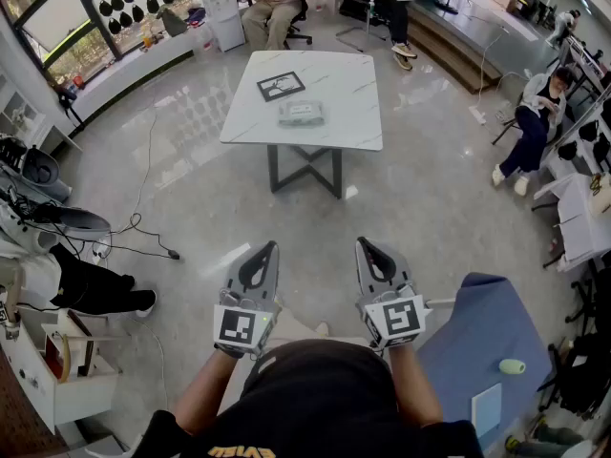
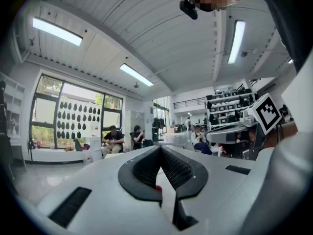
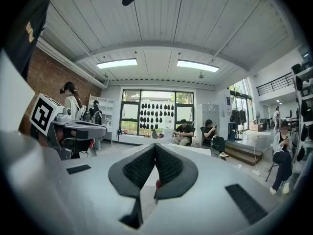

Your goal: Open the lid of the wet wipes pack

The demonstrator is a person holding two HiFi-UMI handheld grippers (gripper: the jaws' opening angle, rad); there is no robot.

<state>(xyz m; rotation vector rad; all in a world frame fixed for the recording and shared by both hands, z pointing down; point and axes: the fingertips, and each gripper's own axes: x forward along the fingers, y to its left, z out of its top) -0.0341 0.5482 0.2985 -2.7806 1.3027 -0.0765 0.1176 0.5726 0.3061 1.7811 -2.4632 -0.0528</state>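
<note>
In the head view, the wet wipes pack [image 1: 302, 114] lies flat near the middle of the white table [image 1: 334, 132]. It is well away from the person, and just nearer than a black-framed marker card [image 1: 281, 86]. Its long axis runs left to right across the picture, along the table's near edge. The pack is too small here to show its lid clearly; the paler patch on top may be the lid. The left gripper [image 1: 270, 248] and right gripper [image 1: 363, 243] are held side by side close to the body. They point towards the table, and the person's dark shirt covers the hands behind their marker cubes. In the left gripper view, the left gripper [image 2: 160, 148] has its black ribbed pads pressed together with nothing between them. The pack cannot be picked out past the jaws. In the right gripper view, the right gripper [image 3: 155, 146] is likewise closed and empty, and its own body hides the table.
</note>
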